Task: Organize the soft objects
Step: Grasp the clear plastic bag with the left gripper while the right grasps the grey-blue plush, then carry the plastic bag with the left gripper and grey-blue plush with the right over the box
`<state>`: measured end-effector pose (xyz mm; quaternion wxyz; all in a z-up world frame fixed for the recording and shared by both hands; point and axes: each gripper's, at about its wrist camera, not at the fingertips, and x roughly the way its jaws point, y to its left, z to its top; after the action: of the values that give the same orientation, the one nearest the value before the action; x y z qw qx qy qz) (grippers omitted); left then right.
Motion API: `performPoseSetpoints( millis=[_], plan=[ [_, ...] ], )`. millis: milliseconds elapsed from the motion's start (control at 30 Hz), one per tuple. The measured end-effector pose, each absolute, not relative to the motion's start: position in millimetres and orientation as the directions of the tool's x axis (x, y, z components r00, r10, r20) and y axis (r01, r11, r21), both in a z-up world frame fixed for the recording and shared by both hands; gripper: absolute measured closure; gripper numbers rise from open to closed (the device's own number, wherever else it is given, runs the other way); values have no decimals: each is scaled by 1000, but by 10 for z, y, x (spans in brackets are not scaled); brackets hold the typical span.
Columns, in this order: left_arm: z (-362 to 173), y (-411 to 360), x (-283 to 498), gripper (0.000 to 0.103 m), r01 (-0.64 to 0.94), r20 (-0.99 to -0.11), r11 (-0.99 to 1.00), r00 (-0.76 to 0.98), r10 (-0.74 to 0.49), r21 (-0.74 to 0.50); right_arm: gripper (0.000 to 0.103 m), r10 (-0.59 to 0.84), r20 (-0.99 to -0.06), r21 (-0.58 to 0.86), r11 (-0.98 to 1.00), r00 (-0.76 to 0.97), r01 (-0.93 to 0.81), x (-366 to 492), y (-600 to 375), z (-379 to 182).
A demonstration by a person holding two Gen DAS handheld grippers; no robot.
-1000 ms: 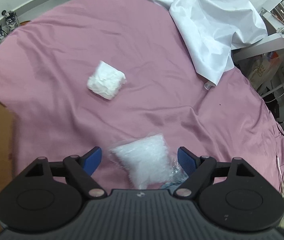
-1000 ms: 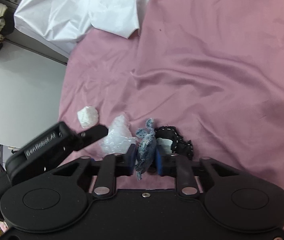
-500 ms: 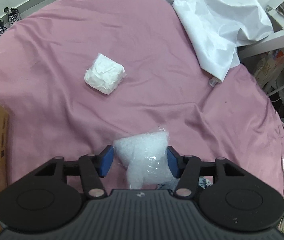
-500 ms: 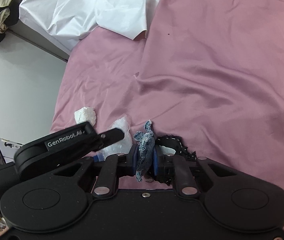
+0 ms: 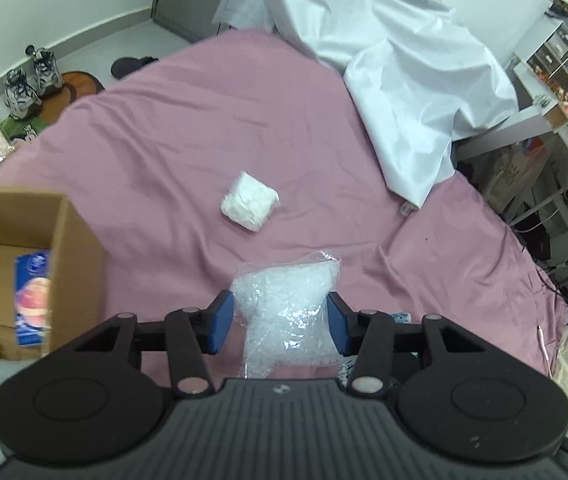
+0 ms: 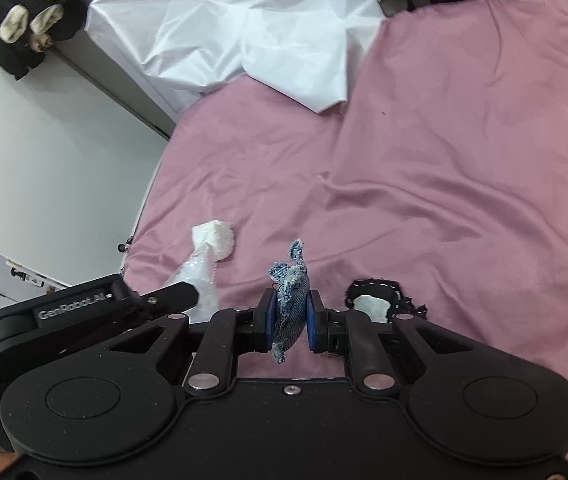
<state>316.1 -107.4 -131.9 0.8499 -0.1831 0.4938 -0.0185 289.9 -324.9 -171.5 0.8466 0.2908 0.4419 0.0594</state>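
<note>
A clear plastic bag of white filling [image 5: 288,304] sits between the blue pads of my left gripper [image 5: 280,322]. Its jaws are closing, both pads press the bag's sides, and the bag hangs just above the pink bed sheet [image 5: 188,140]. A white crumpled wad [image 5: 250,205] lies on the sheet beyond it. My right gripper [image 6: 289,320] is shut on a frayed blue denim piece [image 6: 290,304]. A black-edged white fabric piece [image 6: 372,300] lies on the sheet just right of it. The left gripper [image 6: 180,294] and its bag [image 6: 200,276] show at the left of the right wrist view.
An open cardboard box [image 5: 76,248] stands at the bed's left edge with a blue packet [image 5: 32,296] inside. A white sheet [image 5: 396,80] is heaped over the far end of the bed. Shoes [image 5: 28,80] lie on the floor, and shelves [image 5: 556,80] stand at the right.
The left jaws came in onto the bag and the gripper lifted with it, bringing the box into view. The right gripper rose and rolled a little, still holding the denim.
</note>
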Motion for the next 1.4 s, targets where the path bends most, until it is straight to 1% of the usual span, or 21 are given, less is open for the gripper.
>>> performPoseSetpoints(
  millis=[300,667,1133,1400],
  plan=[
    [-1036,-766,2929,54,-157,-807,932,559,-188,-326,88,321,-683,493,865,656,91,2740,-3079,-1415],
    [-791,-175,2682,54,-212,-783,922,607,-136,-324,87,306,-665,430,903,682,15,2513,-2757,-1135],
    [-746,519,2411,54,-283,-781,905,620,-82,-319,87,343,-638,375,921,690,-111,2405,-2198,-997],
    [-791,820,2393,54,-303,-785,893,613,-84,-332,87,353,-608,340,925,711,-169,2355,-1883,-939]
  ],
)
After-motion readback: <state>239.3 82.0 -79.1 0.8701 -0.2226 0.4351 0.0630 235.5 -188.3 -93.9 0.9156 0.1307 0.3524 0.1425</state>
